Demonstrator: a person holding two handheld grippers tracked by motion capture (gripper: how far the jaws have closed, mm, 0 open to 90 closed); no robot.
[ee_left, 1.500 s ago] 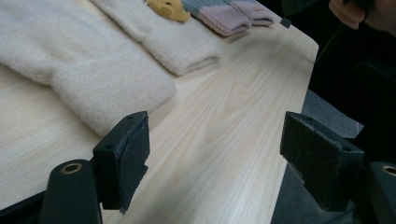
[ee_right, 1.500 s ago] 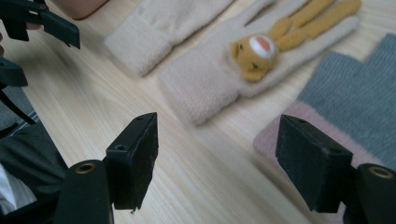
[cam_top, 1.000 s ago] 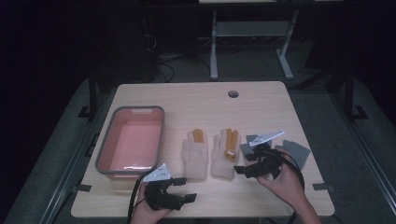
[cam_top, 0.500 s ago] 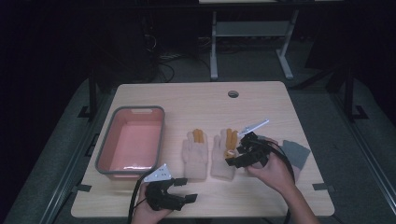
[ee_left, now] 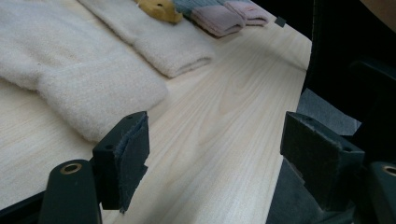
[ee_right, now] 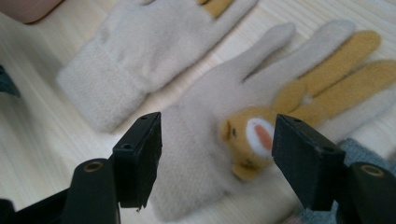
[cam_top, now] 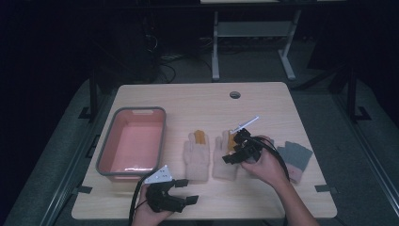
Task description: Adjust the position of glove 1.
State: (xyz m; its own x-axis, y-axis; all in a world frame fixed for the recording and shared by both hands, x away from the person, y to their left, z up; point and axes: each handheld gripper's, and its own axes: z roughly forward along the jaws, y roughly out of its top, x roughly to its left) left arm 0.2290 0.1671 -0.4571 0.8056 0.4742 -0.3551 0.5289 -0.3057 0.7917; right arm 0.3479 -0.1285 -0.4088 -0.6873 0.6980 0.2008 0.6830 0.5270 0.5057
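Two cream gloves lie side by side near the middle of the wooden table in the high view: the left glove and the right glove, both with mustard-yellow fingers pointing away from the person. The right gripper hangs over the right glove and hides part of it; whether it touches the wool cannot be told from here. Its jaws have just been closing a little, yet they stand wide apart. Just beyond the right hand a grey glove with a pink cuff lies partly covered. The left gripper rests at the near edge, jaws spread, grasping nothing. A grey tub with a pink inside stands at the left. The room behind is dark; a white frame and some cables can barely be made out.

In the left gripper view the jaws stand released over bare wood, the two cream cuffs ahead, cut off by the frame. The dark mass at right is too dim to identify.

In the right gripper view the released jaws frame the right glove without pressing it. An animal face sits on it, and the left glove lies beyond, its fingertips cut off.
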